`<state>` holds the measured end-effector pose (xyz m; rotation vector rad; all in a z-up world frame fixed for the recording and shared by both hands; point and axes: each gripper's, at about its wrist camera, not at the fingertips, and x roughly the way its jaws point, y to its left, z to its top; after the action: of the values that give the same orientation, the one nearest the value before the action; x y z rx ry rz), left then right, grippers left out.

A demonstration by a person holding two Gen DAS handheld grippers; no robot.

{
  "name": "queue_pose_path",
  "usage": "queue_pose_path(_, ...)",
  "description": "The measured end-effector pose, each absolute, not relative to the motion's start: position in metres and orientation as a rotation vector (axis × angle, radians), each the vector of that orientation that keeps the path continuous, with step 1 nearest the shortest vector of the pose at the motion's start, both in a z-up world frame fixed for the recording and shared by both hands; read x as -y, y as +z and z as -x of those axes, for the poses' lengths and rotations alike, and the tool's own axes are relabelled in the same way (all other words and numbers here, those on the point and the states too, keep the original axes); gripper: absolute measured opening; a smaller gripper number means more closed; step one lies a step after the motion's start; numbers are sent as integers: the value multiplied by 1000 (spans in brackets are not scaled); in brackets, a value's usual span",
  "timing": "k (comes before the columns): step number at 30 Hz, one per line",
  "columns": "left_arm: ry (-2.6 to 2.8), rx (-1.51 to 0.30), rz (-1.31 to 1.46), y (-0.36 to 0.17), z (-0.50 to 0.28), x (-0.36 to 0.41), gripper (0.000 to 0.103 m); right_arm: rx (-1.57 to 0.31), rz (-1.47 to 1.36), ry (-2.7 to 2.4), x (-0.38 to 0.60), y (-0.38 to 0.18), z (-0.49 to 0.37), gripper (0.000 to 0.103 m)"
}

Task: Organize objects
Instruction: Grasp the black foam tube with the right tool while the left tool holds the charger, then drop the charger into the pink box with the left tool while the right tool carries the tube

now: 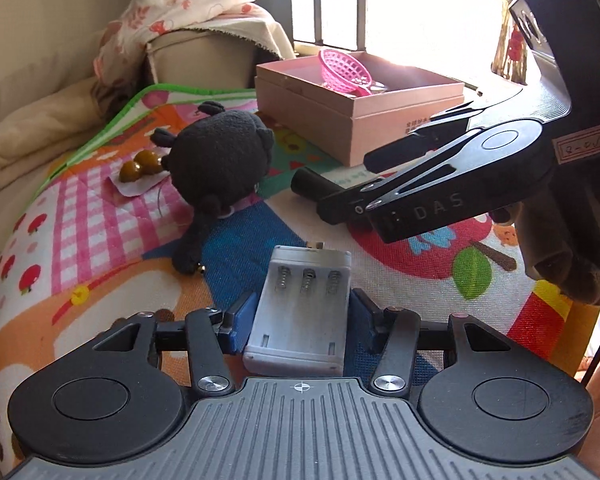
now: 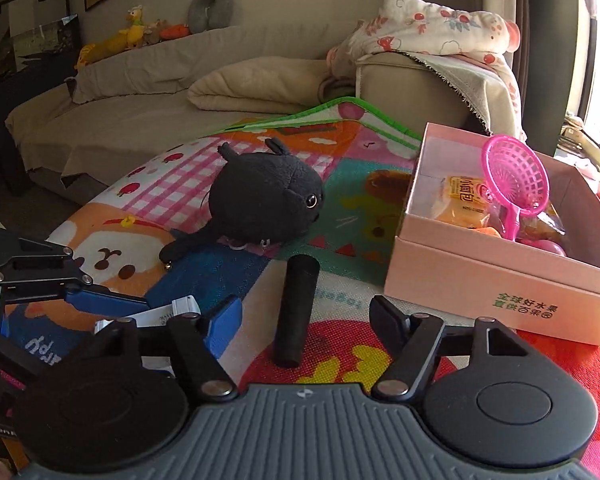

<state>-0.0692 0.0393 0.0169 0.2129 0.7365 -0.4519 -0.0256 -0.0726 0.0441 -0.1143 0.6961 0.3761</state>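
The pink open cardboard box (image 2: 496, 280) is taken as landmark, sitting on the colourful cartoon-print play mat (image 1: 100, 216).

The left gripper (image 1: 300, 312) is held low and level over the mat, well to the near side of the box, pointed roughly toward the box and the window behind it. Its blue-padded fingers (image 1: 242, 318) are closed narrow against the sides of a white plastic battery holder with three springs (image 1: 306, 300), which is gripped between them with the open compartment facing up. In the right wrist view the same gripper (image 2: 168, 312) is seen entering from the left edge, a white sliver of the holder (image 2: 156, 314) showing between the blue pads.

The right gripper (image 2: 304, 316) is angled down toward the mat just beside the near-left corner of the box. Its jaws are spread wide, and a black matte cylinder (image 2: 296, 312) is seen lying on the mat between them, not touched by either finger. In the left wrist view this gripper (image 1: 364, 184) is seen from the side, fingers pointing left at the cylinder (image 1: 312, 182), in front of the box (image 1: 360, 108).

A black round plush toy with small ears (image 2: 264, 200) is lying on the mat left of the box, beyond the cylinder. A pink plastic mesh scoop (image 2: 516, 184) is standing inside the box, leaned over orange snack packets (image 2: 464, 200). Two brown glossy gourd-like beads on a paper scrap (image 1: 138, 164) are placed left of the plush. A beige sofa (image 2: 140, 120) is seen behind the box.
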Motion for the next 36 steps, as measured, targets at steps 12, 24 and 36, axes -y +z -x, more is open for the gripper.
queue_pose_path(12, -408, -702, -145, 14, 73, -41, 54, -730, 139, 356, 78, 62, 50, 19)
queue_pose_path(24, -482, -587, -40, 80, 42, -6, 53, -582, 17, 212, 159, 97, 129, 19)
queue_pose_path(36, -418, -507, 224, 91, -75, 71, 53, -560, -80, 148, 192, 89, 127, 19)
